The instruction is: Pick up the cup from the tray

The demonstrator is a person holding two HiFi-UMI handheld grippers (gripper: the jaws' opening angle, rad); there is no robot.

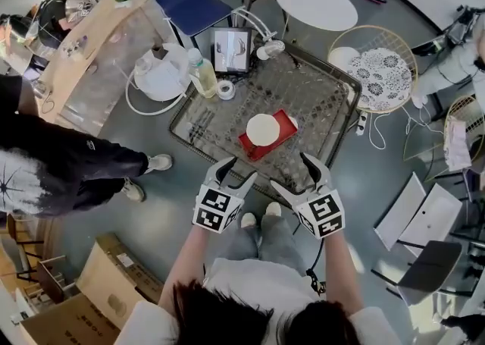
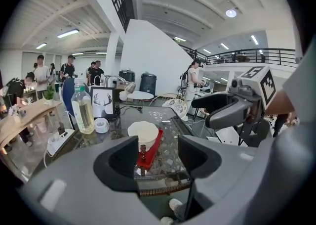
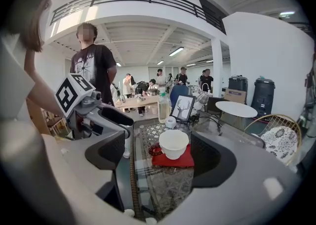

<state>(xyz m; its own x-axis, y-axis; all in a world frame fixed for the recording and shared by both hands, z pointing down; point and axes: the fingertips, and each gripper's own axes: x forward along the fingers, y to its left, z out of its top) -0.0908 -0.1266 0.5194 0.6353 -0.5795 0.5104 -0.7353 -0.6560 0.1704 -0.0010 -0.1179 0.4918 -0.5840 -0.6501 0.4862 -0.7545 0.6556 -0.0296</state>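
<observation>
Cup (image 1: 263,130) upright on red tray (image 1: 286,125), mid-table (image 1: 322,97). Left gripper (image 1: 236,173) and right gripper (image 1: 297,177) both spread, nothing between the jaws, at the table's near edge. Cup lies ahead, between them; neither clearly nearer.

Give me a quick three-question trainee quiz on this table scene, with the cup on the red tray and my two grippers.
1. True or false: the white cup lies tipped over beside the red tray.
2. What stands right next to the bottle? A: a framed antler picture. B: a laptop. C: a kettle.
3. Fill in: the jaws of the left gripper and the right gripper both stand ____, with nothing gripped.

Key
1. False: it stands upright on the tray.
2. A.
3. open.
</observation>
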